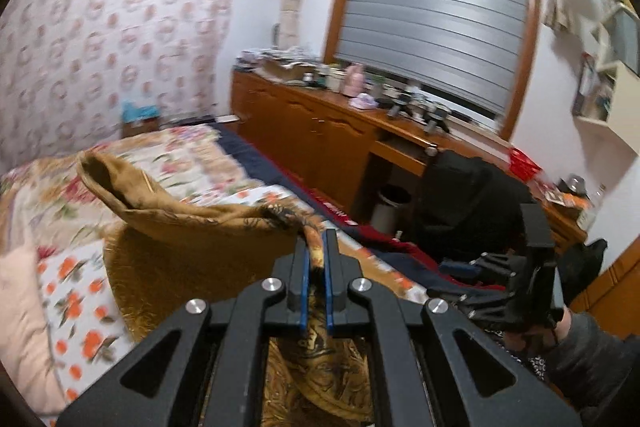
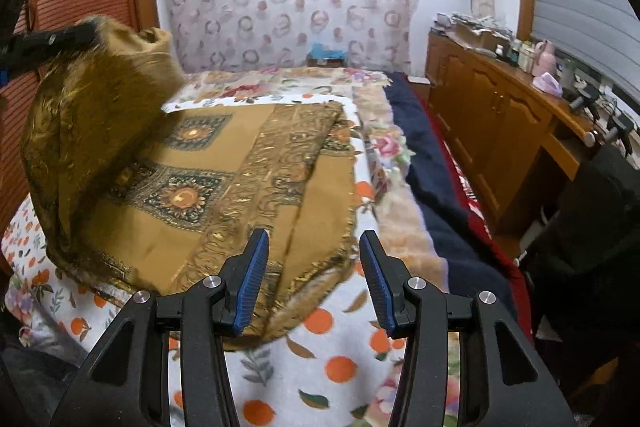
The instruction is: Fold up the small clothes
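Mustard-gold cloth [image 2: 224, 163] is lying half on the bed [image 2: 340, 359], soft and floppy. Your left gripper [image 1: 316, 259] is pinching its fringed edge and lifting it. Your right gripper [image 2: 314, 279] is hanging apart near the near corner; grab that hem.

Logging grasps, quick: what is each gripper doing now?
Left gripper: closed on the mustard scarf.
Right gripper: open, holding nothing.
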The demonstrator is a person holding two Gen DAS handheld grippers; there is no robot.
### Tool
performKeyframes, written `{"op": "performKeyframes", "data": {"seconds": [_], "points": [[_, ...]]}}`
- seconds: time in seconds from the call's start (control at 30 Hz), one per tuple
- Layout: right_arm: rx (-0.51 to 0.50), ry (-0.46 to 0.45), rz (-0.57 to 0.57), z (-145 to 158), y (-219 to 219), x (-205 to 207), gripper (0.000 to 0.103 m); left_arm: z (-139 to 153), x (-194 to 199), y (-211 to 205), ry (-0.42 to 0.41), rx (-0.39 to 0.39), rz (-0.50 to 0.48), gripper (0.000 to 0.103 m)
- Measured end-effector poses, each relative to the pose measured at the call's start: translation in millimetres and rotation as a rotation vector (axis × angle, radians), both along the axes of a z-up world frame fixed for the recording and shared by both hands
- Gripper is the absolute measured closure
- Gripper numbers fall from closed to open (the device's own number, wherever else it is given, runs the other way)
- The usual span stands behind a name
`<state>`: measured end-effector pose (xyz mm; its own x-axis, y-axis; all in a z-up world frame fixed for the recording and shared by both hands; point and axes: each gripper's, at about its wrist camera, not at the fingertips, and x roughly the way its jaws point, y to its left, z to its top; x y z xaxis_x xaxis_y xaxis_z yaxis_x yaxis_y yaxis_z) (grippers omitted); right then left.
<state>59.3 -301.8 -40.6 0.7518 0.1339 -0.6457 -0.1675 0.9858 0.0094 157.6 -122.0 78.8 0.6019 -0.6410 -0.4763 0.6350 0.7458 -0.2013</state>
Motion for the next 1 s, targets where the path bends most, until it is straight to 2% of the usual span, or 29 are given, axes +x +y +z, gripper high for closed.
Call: {"op": "performKeyframes", "data": {"seconds": [0.1,0.17,0.37,0.47,0.53,0.77,1.0], "points": [[0.013,-0.002,-0.014,-0.1,-10.3,-3.7,0.055,5.9,4.7,-26.8,0.017,-0.001,-0.045,0.100],[0.020,0.002,-0.019,-2.4,-14.5,-5.5,0.055,-2.0,9.1,-41.5,0.060,0.024,-0.072,0.100],[0.030,0.023,-0.020,-11.7,-18.4,-4.9,0.055,-52.1,19.1,-60.1,0.145,0.175,-0.056,0.098],[0.032,0.027,-0.020,-13.4,-16.5,-0.5,0.055,-67.2,19.3,-53.5,0.169,0.219,-0.047,0.088],[0.034,0.025,-0.018,-13.1,-15.5,3.0,0.055,-75.6,15.6,-46.2,0.181,0.224,-0.034,0.078],[0.043,0.019,0.003,-7.1,-4.7,18.4,0.055,-89.5,14.1,-10.4,0.195,0.241,0.016,0.069],[0.068,0.015,0.052,1.8,19.6,31.7,0.055,-83.6,5.3,28.7,0.165,0.201,0.057,0.066]]}}
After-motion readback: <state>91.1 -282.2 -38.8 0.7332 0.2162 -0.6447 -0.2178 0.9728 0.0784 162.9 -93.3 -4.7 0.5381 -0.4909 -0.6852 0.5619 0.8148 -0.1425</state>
